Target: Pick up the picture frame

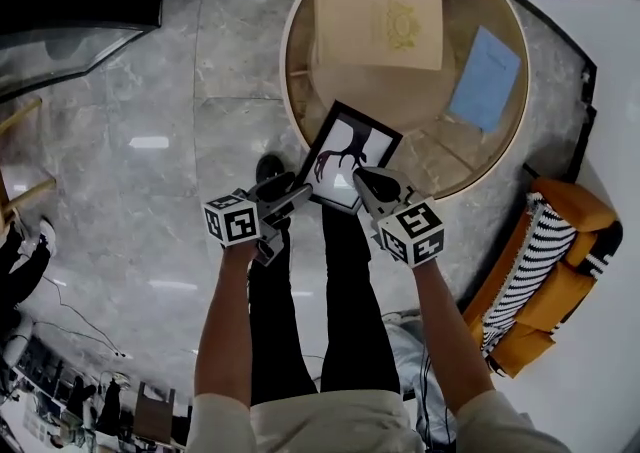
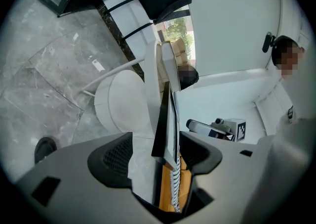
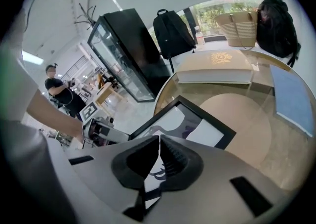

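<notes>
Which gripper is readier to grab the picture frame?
Probably left. The left gripper is open with the picture frame edge-on between its jaws; the right gripper is shut, above the frame's face.

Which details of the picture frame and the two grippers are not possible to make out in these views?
- Right gripper view: the right gripper, jaws together, covers the near edge of the picture frame; whether it touches is hidden.
- Left gripper view: the picture frame stands edge-on between the open jaws of the left gripper; its image is unseen.
- Head view: the emblem on the beige book is too small to read.
</notes>
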The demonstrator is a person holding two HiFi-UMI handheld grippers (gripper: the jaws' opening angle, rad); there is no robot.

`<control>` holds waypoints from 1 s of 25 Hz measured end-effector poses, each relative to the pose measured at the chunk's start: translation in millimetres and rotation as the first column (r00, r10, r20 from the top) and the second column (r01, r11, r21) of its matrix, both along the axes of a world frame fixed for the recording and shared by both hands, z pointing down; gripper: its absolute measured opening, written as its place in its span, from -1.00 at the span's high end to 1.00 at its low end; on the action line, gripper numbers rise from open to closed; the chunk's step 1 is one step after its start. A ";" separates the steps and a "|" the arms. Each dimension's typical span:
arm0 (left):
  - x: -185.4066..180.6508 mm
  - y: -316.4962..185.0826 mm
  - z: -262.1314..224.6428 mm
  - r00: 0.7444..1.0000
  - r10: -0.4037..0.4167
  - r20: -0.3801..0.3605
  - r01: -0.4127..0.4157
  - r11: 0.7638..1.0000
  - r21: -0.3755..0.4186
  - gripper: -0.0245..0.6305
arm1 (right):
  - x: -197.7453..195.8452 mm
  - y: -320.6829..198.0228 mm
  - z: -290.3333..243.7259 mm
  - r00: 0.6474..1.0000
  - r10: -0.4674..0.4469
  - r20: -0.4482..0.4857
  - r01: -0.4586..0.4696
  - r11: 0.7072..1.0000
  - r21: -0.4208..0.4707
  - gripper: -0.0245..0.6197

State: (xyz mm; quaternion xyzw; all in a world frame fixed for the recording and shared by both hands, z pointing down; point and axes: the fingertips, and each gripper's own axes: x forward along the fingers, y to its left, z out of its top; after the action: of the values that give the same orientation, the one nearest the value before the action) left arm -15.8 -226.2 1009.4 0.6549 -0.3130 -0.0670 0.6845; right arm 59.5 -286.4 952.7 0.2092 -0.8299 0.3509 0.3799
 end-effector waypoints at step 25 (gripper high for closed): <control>23.2 -4.1 -14.2 0.979 -0.008 -0.203 0.016 0.999 0.038 0.75 | -12.3 24.4 12.4 0.990 0.121 0.074 -0.117 0.991 -0.057 0.81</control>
State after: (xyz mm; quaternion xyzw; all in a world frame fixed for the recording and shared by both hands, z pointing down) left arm 7.4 -230.3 995.1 0.6562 -0.2442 -0.1436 0.6994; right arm 47.1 -262.0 965.1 0.2347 -0.8205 0.4026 0.3312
